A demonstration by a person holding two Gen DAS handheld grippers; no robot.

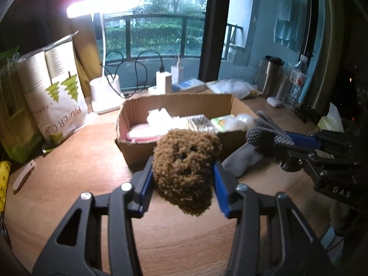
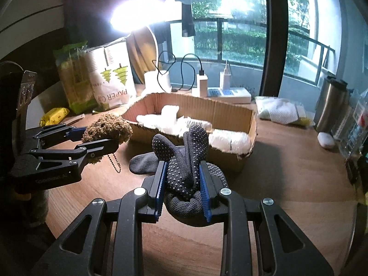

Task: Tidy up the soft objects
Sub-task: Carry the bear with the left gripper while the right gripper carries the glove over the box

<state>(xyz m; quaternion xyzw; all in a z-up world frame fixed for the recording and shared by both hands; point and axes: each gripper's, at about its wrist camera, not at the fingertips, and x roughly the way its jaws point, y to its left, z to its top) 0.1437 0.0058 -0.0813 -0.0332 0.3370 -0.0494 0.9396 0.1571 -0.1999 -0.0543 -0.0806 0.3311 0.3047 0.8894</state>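
Your left gripper (image 1: 182,172) is clamped on the brown plush bear (image 1: 184,170); your right gripper (image 2: 182,185) pinches the dotted gray glove (image 2: 184,161). Cardboard box (image 2: 230,112) sits just ahead of both, w/ gray sock (image 2: 142,163) in front of it.

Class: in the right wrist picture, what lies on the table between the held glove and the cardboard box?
A grey sock lies there, between the glove in the right gripper and the box; the right wrist view shows it best.

The fuzzy brown plush bear (image 1: 184,170) hides the open cardboard box's (image 1: 179,101) near wall in the left wrist view. White soft items (image 2: 174,119) inside the box are overexposed and unidentifiable. The small print under "PAPER CUP" on the white paper-cup bag (image 1: 55,92) is too small to read.
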